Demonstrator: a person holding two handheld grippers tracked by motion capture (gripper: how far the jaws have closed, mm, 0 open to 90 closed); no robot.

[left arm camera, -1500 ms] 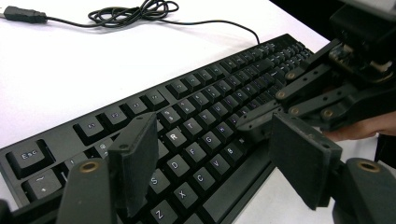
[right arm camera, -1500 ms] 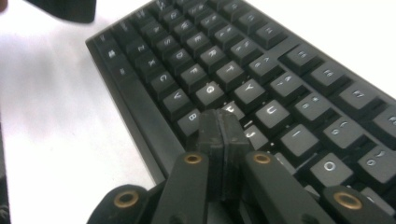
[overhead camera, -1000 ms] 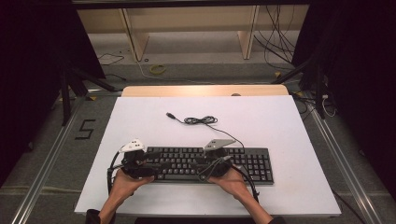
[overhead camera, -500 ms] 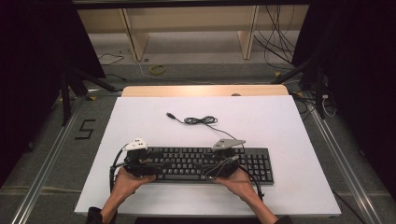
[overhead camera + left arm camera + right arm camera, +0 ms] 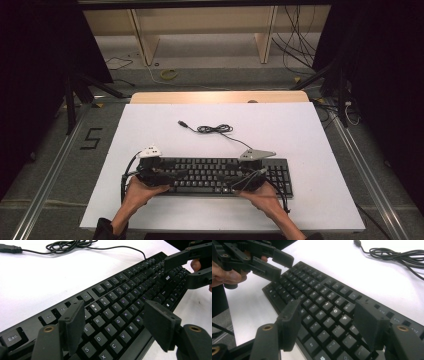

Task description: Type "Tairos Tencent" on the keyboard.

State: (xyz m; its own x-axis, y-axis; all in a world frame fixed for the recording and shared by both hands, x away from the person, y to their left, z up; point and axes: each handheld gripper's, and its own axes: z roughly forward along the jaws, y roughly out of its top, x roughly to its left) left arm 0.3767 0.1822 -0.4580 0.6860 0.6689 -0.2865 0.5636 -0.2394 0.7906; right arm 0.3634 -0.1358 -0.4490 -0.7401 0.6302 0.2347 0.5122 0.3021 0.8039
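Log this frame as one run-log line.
left hand-held gripper: open, over keyboard left end | right hand-held gripper: open, over right half | cable: coiled behind, unplugged

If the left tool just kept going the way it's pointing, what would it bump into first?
Probably the other one: the left tool points along the keyboard toward the right tool, low over the keys. Depth is unclear, so it might graze keys first.

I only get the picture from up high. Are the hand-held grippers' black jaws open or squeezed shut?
Observer: The left hand-held gripper is open, its jaws apart above the letter keys of the keyboard.
Operator: And the other one?
Observer: The right hand-held gripper is open too, over the keys around P.
Operator: Any words on the keys?
Observer: The left gripper view shows an Esc key at the keyboard's corner.
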